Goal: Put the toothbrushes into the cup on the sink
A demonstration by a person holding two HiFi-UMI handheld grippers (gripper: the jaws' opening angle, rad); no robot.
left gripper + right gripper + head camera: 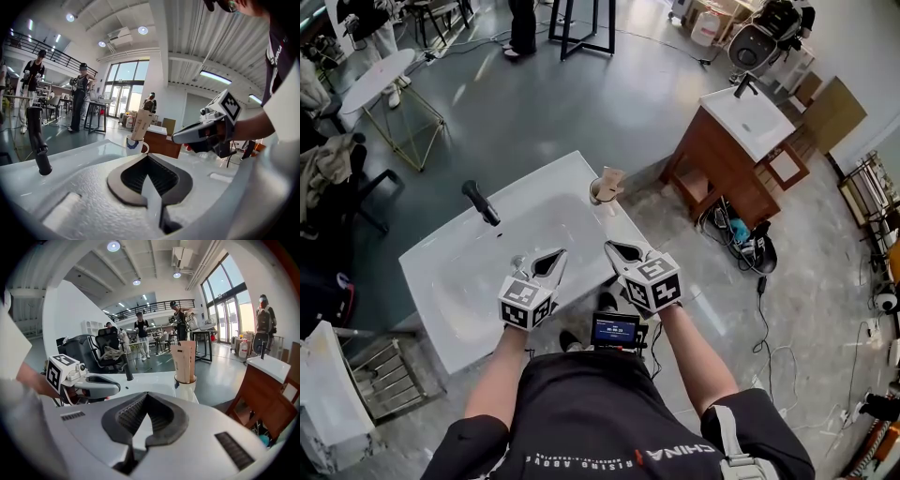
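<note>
Where white sink (455, 277) stands, grey floor (544, 103)

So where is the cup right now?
In the head view the cup stands on the sink's far right corner, to the right of the faucet and just ahead of the right gripper.

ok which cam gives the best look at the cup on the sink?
Right gripper view: the cup stands large and unblocked just beyond the jaws, brown packs upright in it. Left gripper view shows it smaller, with its handle. Head view shows it tiny from above at the sink's corner.
</note>
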